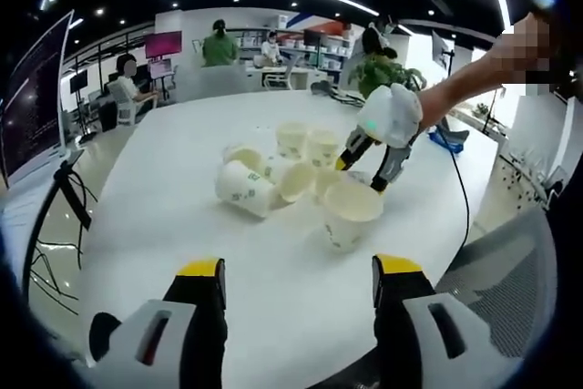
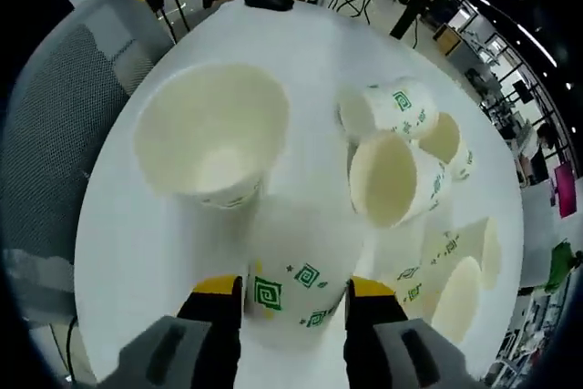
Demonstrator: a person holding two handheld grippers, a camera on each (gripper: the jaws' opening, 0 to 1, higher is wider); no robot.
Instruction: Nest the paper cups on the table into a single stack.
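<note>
Right gripper (image 2: 293, 302) straddles a cup (image 2: 291, 293), rim cut off below; grip unclear. Left gripper (image 1: 296, 271) hangs released over the table (image 1: 146, 225). Far cups (image 1: 273, 175) overlap, count uncertain.

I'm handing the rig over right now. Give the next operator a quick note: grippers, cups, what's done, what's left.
Left gripper: open, holding nothing, back from the cups.
Right gripper: jaws on either side of a green-patterned paper cup; a firm grip can't be confirmed.
Upright cup stands just beyond it, mouth open.
Other cups lie loose on the white table, some tipped on their sides, some upright.
Done: no finished stack visible.
Left: probably nest the flanked cup with the upright one, then add the rest.
</note>
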